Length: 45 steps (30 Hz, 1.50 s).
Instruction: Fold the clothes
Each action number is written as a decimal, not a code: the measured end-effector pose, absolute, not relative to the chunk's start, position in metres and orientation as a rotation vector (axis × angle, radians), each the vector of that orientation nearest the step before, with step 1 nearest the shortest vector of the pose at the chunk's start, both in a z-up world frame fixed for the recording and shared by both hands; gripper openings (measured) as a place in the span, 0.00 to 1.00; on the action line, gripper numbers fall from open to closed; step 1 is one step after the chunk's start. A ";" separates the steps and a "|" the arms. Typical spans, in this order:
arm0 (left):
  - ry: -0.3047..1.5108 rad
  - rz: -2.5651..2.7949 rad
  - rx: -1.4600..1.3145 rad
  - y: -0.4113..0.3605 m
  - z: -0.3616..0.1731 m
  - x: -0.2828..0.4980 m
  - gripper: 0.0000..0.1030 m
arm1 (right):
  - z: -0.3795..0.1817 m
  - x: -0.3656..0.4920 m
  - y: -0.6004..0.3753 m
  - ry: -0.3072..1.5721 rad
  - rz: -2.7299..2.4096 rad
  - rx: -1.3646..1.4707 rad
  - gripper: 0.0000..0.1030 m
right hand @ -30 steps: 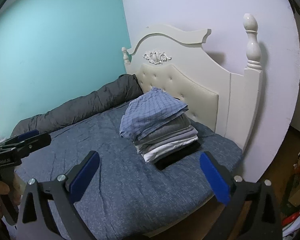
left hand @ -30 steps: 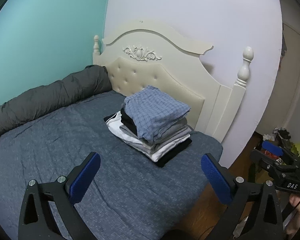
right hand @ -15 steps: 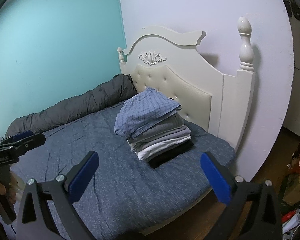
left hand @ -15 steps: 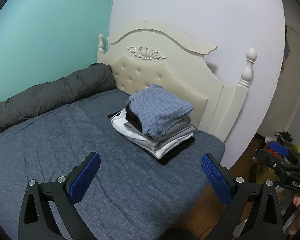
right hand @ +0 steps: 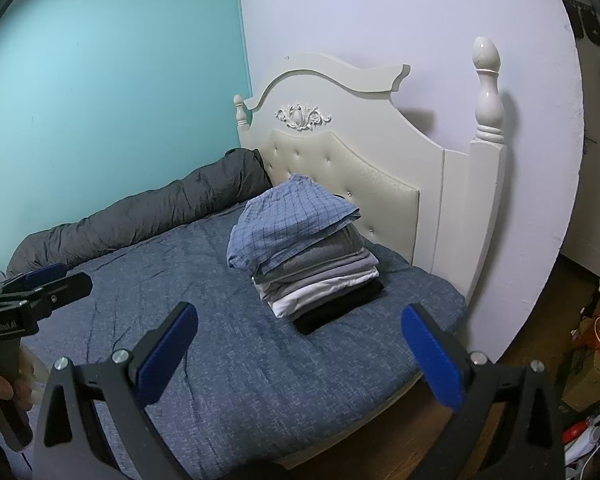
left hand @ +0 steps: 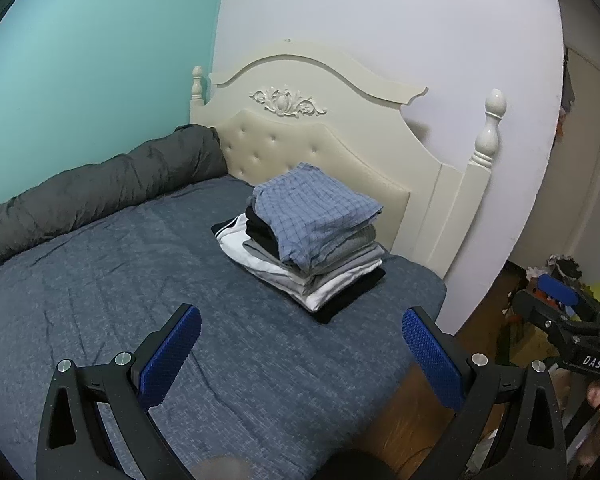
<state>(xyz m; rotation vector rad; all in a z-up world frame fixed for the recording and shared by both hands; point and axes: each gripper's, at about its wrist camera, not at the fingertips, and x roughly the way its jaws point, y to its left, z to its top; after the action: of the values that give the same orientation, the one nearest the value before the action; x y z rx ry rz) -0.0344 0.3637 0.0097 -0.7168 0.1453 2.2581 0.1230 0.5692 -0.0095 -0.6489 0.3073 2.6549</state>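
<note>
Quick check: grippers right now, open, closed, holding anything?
Left gripper: open, holding nothing.
Right gripper: open, holding nothing.

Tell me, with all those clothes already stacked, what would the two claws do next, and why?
Probably draw back and look for another garment. The pile of folded clothes sits neat near the headboard, the blue checked piece on top. Both the left claw and the right claw are open and empty, and no loose clothing shows on the bed.
</note>
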 end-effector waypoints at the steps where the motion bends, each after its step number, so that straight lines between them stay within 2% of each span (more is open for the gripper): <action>1: 0.149 2.258 -0.715 0.364 0.009 -0.034 1.00 | -0.009 0.123 0.569 0.304 2.653 -0.648 0.99; 45: 0.148 2.261 -0.721 0.360 0.005 -0.027 1.00 | -0.018 0.127 0.568 0.315 2.631 -0.656 0.99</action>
<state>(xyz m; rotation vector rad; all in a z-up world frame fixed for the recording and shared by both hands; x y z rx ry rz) -0.0267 0.3597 0.0051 -0.7212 0.1482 2.2609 0.1266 0.5684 -0.0182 -0.6559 0.3147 2.6309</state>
